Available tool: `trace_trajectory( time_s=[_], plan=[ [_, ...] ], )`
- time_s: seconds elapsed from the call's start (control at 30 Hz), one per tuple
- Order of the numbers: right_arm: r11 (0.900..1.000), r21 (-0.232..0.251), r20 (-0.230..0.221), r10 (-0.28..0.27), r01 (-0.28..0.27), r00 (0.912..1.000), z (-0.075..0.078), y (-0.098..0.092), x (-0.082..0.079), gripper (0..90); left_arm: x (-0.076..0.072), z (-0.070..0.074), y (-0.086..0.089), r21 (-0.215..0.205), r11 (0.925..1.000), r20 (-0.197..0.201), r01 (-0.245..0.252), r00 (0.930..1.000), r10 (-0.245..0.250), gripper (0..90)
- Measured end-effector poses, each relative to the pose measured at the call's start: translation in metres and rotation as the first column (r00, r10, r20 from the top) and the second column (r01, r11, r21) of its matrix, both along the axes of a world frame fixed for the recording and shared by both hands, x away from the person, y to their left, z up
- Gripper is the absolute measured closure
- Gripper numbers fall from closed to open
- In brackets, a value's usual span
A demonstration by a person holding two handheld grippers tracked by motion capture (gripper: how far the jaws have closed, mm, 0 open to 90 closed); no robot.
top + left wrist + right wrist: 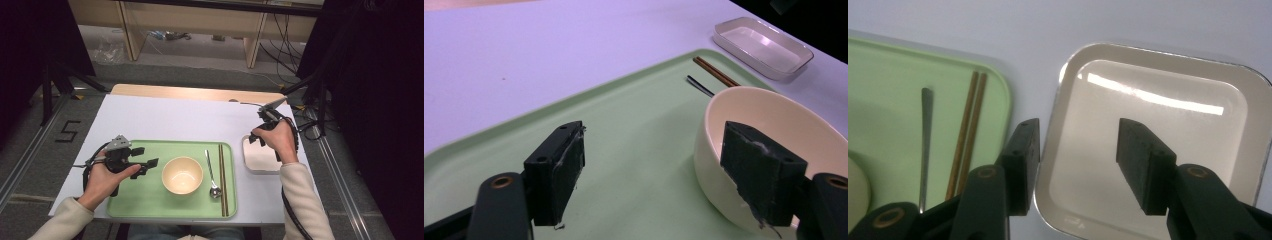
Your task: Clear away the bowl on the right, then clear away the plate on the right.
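Left gripper: jaws are spread wide and nothing is held; it is stationed over the left part of the green tray, just beside the cream bowl. Cream bowl: seated at the tray's middle, upright and empty; it is judged to be glazed ceramic, stiff, fairly heavy, slippery and breakable, and is best taken by the rim wall, one jaw inside and one outside. Metal spoon and a pair of brown chopsticks: laid lengthwise along the tray's right side, the spoon just beside the bowl. White rectangular dish: set on the table right of the tray, apart from it; shallow, glossy, judged slippery and chip-prone, to be pinched at its raised edge. Right gripper: jaws are part open astride the dish's near rim, not pressing on it. Surface: pale tabletop, flat. Room: grey floor, wooden furniture and cables beyond.
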State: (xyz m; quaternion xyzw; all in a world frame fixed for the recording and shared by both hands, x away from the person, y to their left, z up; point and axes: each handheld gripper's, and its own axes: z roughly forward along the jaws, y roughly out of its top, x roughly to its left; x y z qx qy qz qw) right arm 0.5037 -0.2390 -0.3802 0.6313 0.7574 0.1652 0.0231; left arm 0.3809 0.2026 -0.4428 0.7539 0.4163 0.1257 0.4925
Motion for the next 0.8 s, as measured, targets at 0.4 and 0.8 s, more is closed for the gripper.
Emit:
trace_trajectory(
  time_s=[0.4, 0.8],
  plan=[
    [1.000, -0.012, 0.016, 0.020, -0.019, 0.9997, -0.006, -0.016, 0.003, 52.7, 0.001, -0.003, 0.003, -0.021, 0.9994, 0.007, -0.028, 0.9996, 0.028, 26.3],
    [0.994, -0.103, -0.046, -0.025, 0.020, 0.9986, -0.010, -0.034, 0.005, 60.9, 0.005, -0.009, 0.000, -0.016, 0.9998, -0.012, -0.006, 0.9999, 0.006, 26.7]
  ],
)
